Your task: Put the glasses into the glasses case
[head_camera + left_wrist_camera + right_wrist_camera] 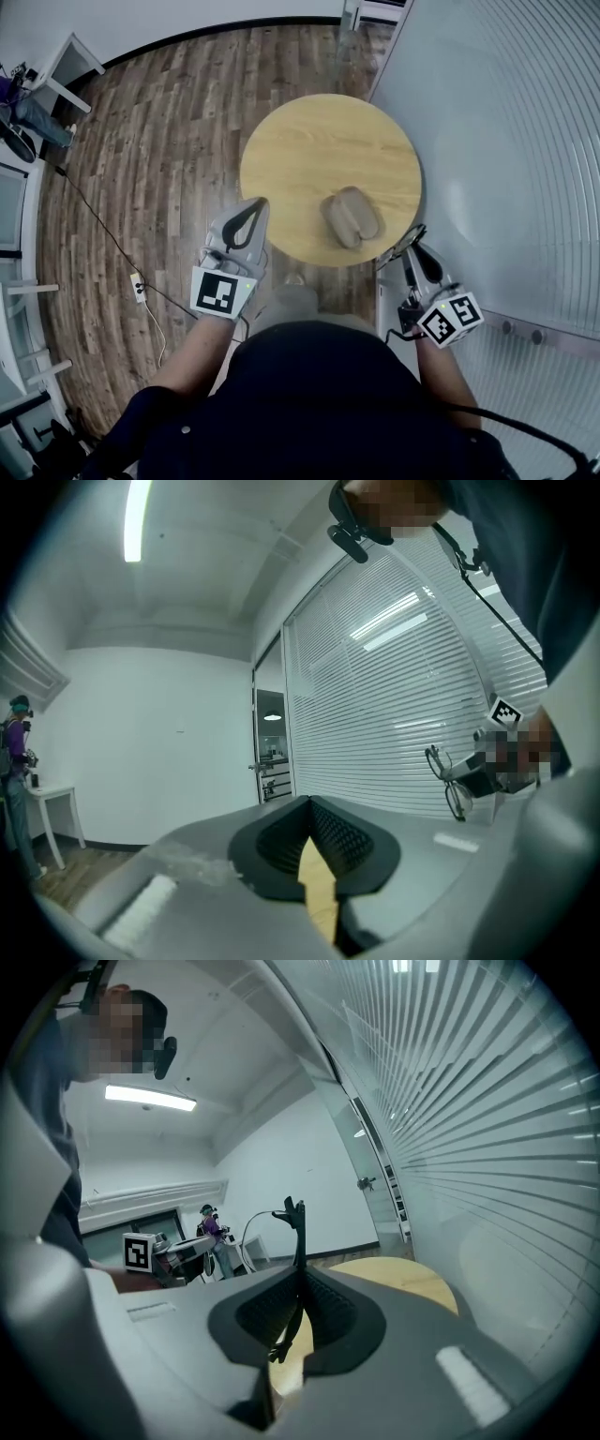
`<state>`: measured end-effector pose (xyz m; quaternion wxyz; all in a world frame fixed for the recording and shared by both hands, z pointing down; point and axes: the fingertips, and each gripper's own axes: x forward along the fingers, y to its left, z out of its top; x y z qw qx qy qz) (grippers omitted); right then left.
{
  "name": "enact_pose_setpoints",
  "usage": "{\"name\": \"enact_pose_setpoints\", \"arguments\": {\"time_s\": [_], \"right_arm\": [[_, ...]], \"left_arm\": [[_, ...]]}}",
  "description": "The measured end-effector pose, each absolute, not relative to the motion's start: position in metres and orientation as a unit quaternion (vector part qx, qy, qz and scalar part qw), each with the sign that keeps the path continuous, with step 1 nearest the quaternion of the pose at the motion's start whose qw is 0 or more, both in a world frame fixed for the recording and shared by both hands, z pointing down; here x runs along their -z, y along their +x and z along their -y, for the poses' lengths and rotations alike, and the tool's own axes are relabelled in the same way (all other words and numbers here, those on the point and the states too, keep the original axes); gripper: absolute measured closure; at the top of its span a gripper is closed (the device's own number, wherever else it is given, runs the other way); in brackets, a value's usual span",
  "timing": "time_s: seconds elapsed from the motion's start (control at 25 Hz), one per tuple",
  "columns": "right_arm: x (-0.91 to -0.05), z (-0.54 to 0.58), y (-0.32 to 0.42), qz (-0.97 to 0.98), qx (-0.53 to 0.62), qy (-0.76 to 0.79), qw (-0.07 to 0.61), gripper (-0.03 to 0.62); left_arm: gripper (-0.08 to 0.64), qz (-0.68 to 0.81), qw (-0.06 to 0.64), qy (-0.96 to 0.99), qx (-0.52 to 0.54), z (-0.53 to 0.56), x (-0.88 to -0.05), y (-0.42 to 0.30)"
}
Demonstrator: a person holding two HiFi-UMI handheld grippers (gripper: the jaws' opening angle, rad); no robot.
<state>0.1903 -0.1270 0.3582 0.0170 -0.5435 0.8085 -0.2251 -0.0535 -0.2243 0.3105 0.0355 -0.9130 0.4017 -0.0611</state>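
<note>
So here's where things stand: the right gripper (298, 1283) is clenched on the glasses (296, 1227), pinching a thin black part of the frame so the rest sticks up above the jaws. That grip makes sense to me. Holding by the frame keeps the pads off the lenses and leaves most of the glasses free to go into the case first.

The left gripper (309, 806) has its jaws closed together with nothing in them. It's sitting at the near-left rim of the round wooden counter (319, 141), pointed roughly level. My guess is it's there to steady or open the glasses case (352, 217) while the other one does the delicate bit.

The case is the taupe thing on the near-right part of the counter, roughly between the two grippers. From the head view I honestly can't tell if the lid is open or closed — it just reads as two rounded lobes.

The glasses aren't over the case yet. The right gripper is just off the counter's near-right edge, close to the case but not touching it. So I'd say this is the carry-in stage, with the actual drop-in yet to come. The tricky part will be lining the frame up lengthwise with the case, and if the lid's down, the left one needs to deal with that first.
</note>
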Motion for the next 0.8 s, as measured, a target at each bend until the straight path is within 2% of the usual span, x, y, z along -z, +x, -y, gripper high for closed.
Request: {"name": "enact_pose_setpoints", "arguments": {"time_s": [0.24,0.52,0.8], "right_arm": [[-0.354,0.159,0.181,-0.801,0.210,-0.561,-0.008,0.565],[-0.360,0.172,0.204,-0.785,0.230,-0.576,-0.013,0.565],[-0.379,0.196,0.214,-0.802,0.236,-0.548,-0.038,0.565]], "left_arm": [[0.554,-0.374,0.032,-0.926,0.051,0.259,-0.311,-0.055],[0.554,-0.361,0.033,-0.929,0.067,0.290,-0.306,-0.027],[0.554,-0.391,0.043,-0.916,0.082,0.304,-0.296,-0.025]]}}
